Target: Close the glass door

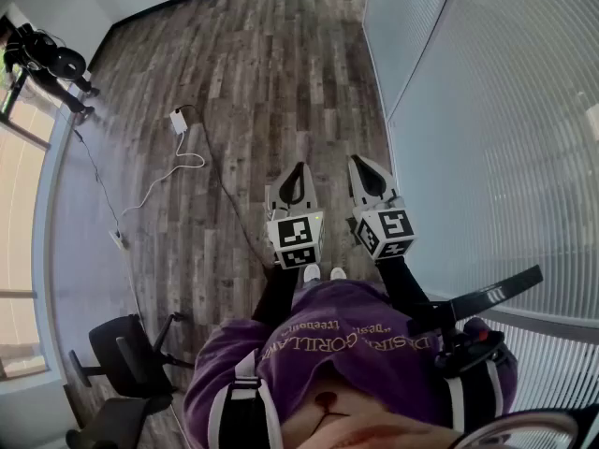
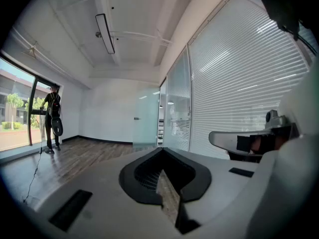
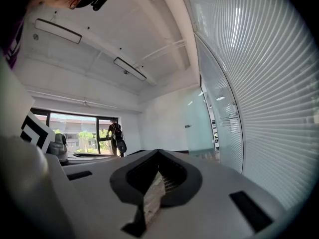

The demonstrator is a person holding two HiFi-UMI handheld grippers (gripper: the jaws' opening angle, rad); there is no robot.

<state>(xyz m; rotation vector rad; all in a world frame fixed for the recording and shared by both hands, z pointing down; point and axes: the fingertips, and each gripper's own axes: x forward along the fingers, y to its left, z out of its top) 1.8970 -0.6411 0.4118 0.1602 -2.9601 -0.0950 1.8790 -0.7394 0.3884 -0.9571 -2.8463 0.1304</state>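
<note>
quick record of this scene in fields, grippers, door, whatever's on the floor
left gripper: jaws together, nothing held
right gripper: jaws together, nothing held
glass door: far across the room, no gripper near it
slatted glass wall: along the person's right
floor: wood planks
white charger: on the floor, cable trailing
office chair: at the person's left
other person: standing by the window

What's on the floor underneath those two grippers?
Wood floor, a thin dark cable and two white shoe tips. The left gripper and right gripper cover the boards directly below them.
</note>
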